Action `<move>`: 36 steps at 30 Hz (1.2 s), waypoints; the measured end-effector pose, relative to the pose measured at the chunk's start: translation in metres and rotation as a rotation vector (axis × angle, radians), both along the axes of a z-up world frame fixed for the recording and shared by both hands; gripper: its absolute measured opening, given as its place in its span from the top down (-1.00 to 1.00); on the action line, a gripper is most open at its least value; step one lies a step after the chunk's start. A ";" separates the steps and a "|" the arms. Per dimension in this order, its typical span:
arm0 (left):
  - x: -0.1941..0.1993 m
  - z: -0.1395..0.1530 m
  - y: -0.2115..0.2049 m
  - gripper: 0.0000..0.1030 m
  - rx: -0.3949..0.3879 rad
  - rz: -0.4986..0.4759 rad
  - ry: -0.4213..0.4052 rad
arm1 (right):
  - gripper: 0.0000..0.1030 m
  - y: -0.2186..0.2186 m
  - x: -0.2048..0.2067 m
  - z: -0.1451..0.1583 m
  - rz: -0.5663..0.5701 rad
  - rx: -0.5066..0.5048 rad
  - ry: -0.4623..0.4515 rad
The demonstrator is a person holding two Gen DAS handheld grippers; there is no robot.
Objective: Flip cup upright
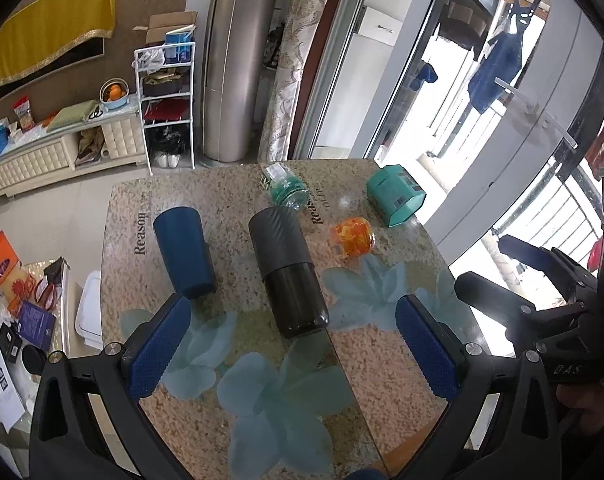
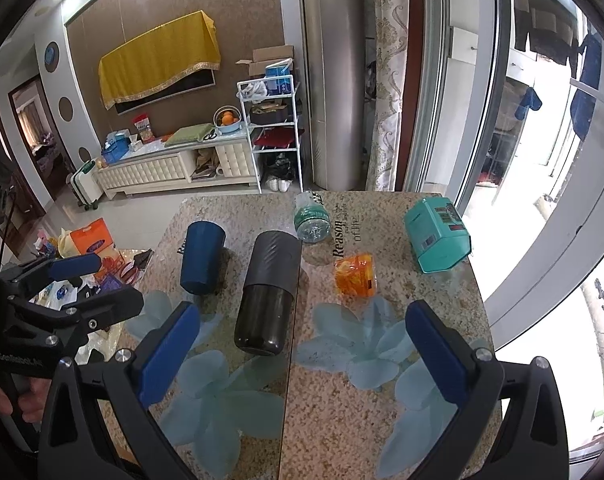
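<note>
A dark blue cup (image 1: 184, 252) stands upside down on the table's left part; it also shows in the right wrist view (image 2: 201, 257). A black cylindrical bottle (image 1: 288, 272) lies on its side beside it, also in the right wrist view (image 2: 268, 290). My left gripper (image 1: 294, 344) is open and empty, hovering above the near table, the bottle just beyond its fingers. My right gripper (image 2: 304, 354) is open and empty, held above the near table. The right gripper shows at the right of the left wrist view (image 1: 502, 264); the left one shows at the left of the right wrist view (image 2: 98, 280).
On the speckled table (image 1: 382, 360) are a clear bottle with green liquid (image 1: 286, 188), an orange wrapped packet (image 1: 352, 238) and a teal box (image 1: 396, 194) at the far right. A cluttered low table (image 1: 26, 312) stands left of the table. A glass door is on the right.
</note>
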State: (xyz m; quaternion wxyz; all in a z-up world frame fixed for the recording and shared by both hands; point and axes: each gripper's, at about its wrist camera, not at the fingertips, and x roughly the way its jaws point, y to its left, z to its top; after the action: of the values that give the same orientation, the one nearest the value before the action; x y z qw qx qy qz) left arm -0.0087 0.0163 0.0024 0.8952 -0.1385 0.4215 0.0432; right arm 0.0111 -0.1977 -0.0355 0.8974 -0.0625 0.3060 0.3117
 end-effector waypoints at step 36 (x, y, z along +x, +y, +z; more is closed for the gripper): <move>0.044 -0.103 0.078 -1.00 -0.130 0.235 0.213 | -1.00 0.114 0.153 -0.015 0.192 -0.210 0.175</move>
State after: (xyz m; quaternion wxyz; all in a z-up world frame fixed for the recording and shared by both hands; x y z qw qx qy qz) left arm 0.0352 0.0939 -0.1003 0.8234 -0.2390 0.4967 0.1348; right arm 0.1641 -0.0842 -0.0501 0.8219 -0.1579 0.4064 0.3666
